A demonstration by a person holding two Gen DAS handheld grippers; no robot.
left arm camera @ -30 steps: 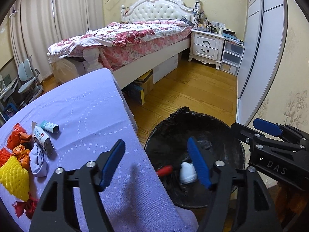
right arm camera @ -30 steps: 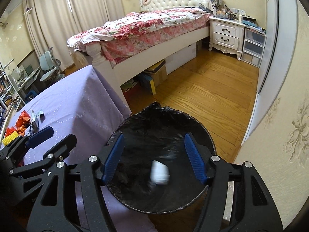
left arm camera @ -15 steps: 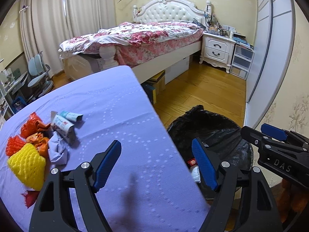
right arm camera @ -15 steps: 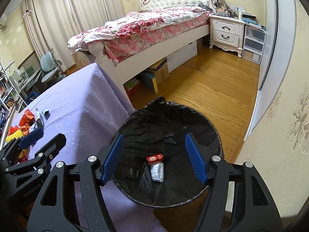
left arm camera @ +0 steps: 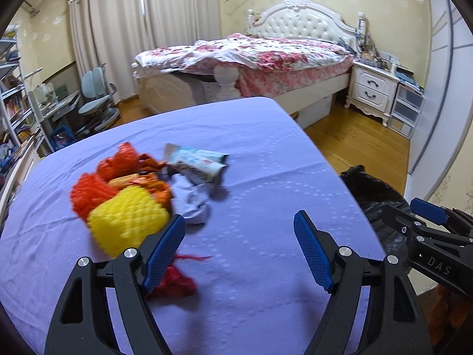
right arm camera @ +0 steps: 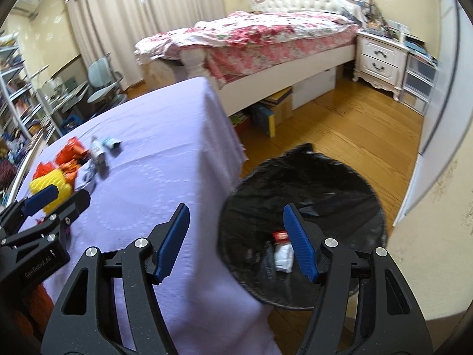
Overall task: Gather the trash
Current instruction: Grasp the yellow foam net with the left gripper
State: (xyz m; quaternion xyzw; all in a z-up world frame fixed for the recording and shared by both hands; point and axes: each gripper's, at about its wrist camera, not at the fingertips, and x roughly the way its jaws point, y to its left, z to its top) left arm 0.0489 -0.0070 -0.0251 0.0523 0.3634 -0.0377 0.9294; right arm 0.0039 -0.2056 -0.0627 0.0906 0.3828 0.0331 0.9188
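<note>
Trash lies in a pile on the purple-covered table (left arm camera: 266, 153): a yellow foam net (left arm camera: 127, 222), orange-red wrappers (left arm camera: 118, 165), a crumpled pale tissue (left arm camera: 193, 202), white and blue packets (left arm camera: 198, 162) and a red scrap (left arm camera: 174, 281). My left gripper (left arm camera: 239, 251) is open and empty, just above the table near the pile. My right gripper (right arm camera: 233, 239) is open and empty, over the table edge beside the black-lined trash bin (right arm camera: 301, 177). The bin holds a white wad (right arm camera: 283, 260) and a red wrapper (right arm camera: 279, 236). The pile also shows in the right wrist view (right arm camera: 68, 165).
A bed (left arm camera: 266, 56) stands behind the table, with a white nightstand (left arm camera: 372, 88) and plastic drawers to its right. A desk chair (left arm camera: 94, 91) and shelves stand at the left. Boxes (right arm camera: 269, 112) sit under the bed on the wooden floor.
My left gripper has swung left from over the bin to the trash pile. My right gripper has shifted left, so the bin now sits on its right. The dropped white wad has settled in the bin.
</note>
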